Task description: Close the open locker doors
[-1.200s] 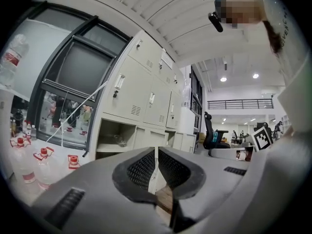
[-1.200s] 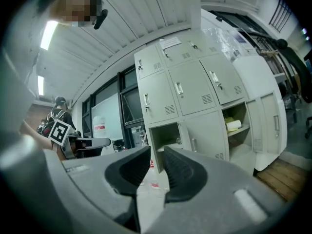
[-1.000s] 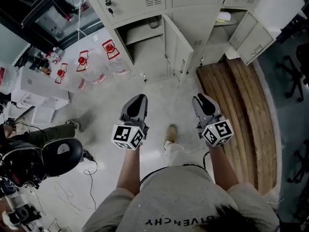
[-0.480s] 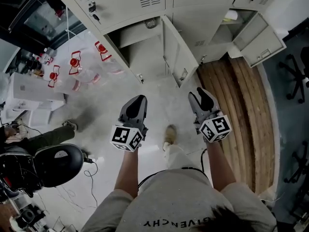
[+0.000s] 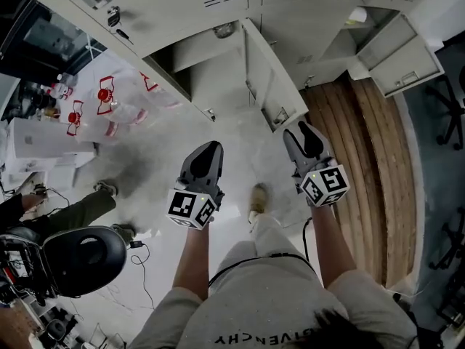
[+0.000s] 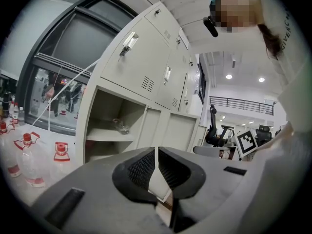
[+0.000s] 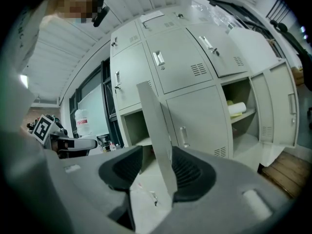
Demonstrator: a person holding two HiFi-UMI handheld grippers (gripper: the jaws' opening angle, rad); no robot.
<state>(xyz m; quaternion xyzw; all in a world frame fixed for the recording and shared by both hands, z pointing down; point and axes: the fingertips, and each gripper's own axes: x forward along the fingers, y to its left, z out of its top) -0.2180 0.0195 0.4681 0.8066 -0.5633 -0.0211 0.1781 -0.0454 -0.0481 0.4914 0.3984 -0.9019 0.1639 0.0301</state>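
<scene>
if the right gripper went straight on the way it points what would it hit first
Probably the edge of the open locker door, dead ahead of the right gripper; its fingers have just been opening, empty. Depth is unclear.

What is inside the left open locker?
In the left open locker, one small clear object lies on the shelf. Below the shelf, the left gripper covers the bottom.

Indistinct object (image 6: 120, 126) on locker shelf (image 6: 104, 136)
</scene>
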